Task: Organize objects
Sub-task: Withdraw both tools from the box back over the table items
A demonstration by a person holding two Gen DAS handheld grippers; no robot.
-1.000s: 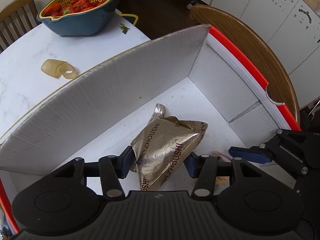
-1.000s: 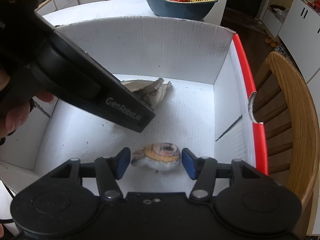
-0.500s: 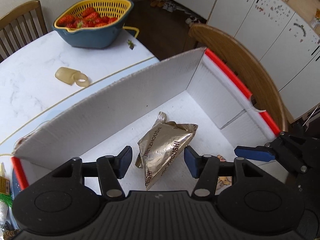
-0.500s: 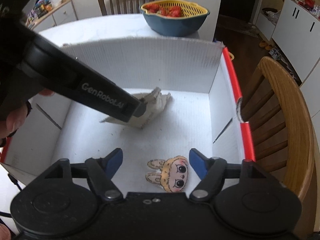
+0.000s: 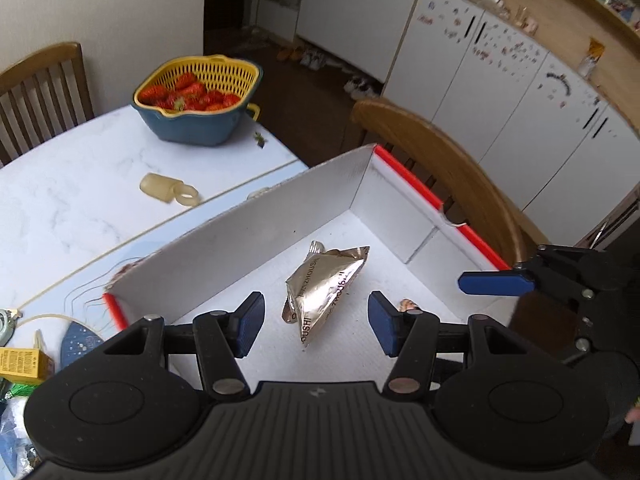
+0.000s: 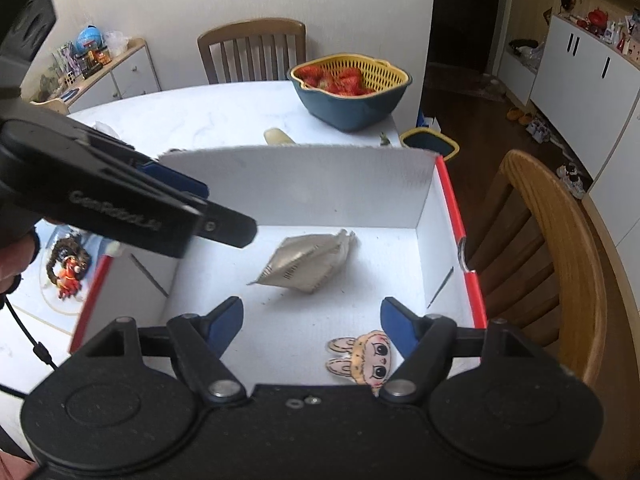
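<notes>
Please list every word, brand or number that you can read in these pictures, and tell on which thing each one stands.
"GenRobot.AI": on the side of the left gripper, slightly blurred.
"...ZHOUSHI": dark letters on the gold foil packet in the white box; the first letters are creased and unclear.
Yellow carton on the table: print too small to read.
Cabinet door stickers: too blurred.

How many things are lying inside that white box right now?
2. A gold foil packet lies mid-floor of the white box; a cartoon bunny-girl sticker lies near the front, beside the right claw. More could hide under the claws.
</notes>
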